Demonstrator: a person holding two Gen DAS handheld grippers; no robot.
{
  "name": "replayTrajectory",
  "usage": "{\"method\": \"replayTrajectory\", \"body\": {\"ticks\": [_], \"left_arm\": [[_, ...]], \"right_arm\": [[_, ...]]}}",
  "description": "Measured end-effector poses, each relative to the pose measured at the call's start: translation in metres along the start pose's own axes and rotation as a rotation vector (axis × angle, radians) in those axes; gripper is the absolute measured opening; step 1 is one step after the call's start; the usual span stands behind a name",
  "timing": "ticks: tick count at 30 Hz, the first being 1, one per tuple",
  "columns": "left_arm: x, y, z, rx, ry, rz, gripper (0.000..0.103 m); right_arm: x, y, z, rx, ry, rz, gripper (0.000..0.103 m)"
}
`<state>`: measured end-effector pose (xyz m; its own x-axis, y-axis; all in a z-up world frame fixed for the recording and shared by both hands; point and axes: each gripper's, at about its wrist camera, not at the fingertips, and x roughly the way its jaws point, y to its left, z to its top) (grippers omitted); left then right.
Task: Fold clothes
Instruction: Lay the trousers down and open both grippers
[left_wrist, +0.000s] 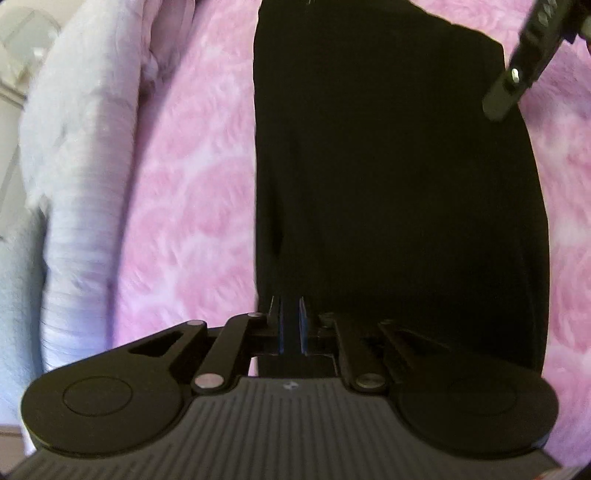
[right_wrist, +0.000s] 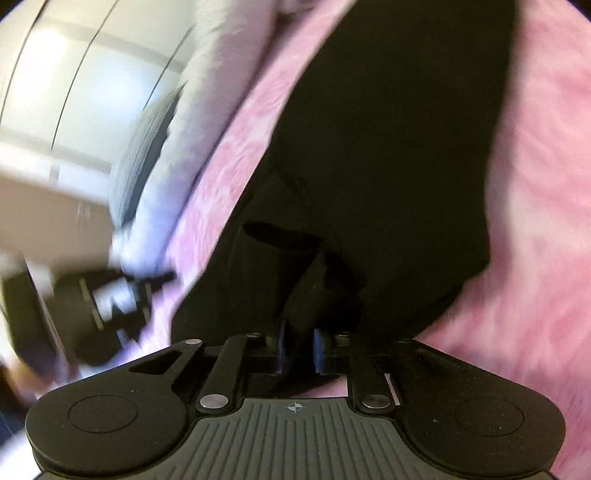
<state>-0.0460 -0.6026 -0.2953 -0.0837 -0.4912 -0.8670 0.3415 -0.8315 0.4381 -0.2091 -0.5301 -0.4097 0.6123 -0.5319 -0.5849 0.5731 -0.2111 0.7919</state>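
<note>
A black garment (left_wrist: 399, 184) lies as a long folded strip on a fluffy pink blanket (left_wrist: 192, 192). My left gripper (left_wrist: 291, 314) is shut on its near edge, with the blue pads pressed on the cloth. In the right wrist view the same black garment (right_wrist: 388, 147) runs away from me, and my right gripper (right_wrist: 299, 347) is shut on a bunched fold of it. The right gripper also shows in the left wrist view (left_wrist: 524, 62) at the top right, over the garment's far part. The left gripper (right_wrist: 110, 306) appears blurred at the left of the right wrist view.
A pale lilac fluffy blanket roll (left_wrist: 88, 147) lies along the left of the pink blanket; it also shows in the right wrist view (right_wrist: 207, 110). A grey ribbed cushion (right_wrist: 140, 155) sits beside it. White cupboard panels (right_wrist: 74, 92) stand beyond.
</note>
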Motion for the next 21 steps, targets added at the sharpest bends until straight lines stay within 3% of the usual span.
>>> {"method": "replayTrajectory", "body": {"ticks": [2, 4, 5, 10, 14, 16, 21], "left_arm": [[0.009, 0.01, 0.002, -0.015, -0.03, -0.036, 0.023], [0.019, 0.021, 0.008, -0.037, -0.066, -0.08, 0.031], [0.025, 0.026, 0.014, -0.054, -0.08, -0.122, 0.031], [0.05, 0.038, 0.046, -0.044, -0.128, -0.286, 0.033], [0.076, 0.039, 0.058, -0.02, -0.074, -0.402, 0.034], [0.082, 0.04, 0.058, -0.011, -0.076, -0.422, 0.038], [0.08, 0.043, 0.048, -0.048, -0.091, -0.435, 0.036]], "right_arm": [[-0.007, 0.002, -0.001, 0.051, -0.019, 0.013, 0.029], [-0.017, 0.01, -0.008, 0.041, -0.044, 0.007, 0.078], [-0.022, 0.014, -0.012, 0.032, -0.059, -0.001, 0.083], [-0.027, 0.019, -0.03, 0.036, -0.04, -0.025, 0.083], [-0.016, 0.016, -0.036, 0.07, -0.071, 0.016, 0.083], [-0.013, 0.014, -0.034, 0.104, -0.088, 0.021, 0.083], [-0.01, 0.015, -0.027, 0.167, -0.104, 0.002, 0.083]]}}
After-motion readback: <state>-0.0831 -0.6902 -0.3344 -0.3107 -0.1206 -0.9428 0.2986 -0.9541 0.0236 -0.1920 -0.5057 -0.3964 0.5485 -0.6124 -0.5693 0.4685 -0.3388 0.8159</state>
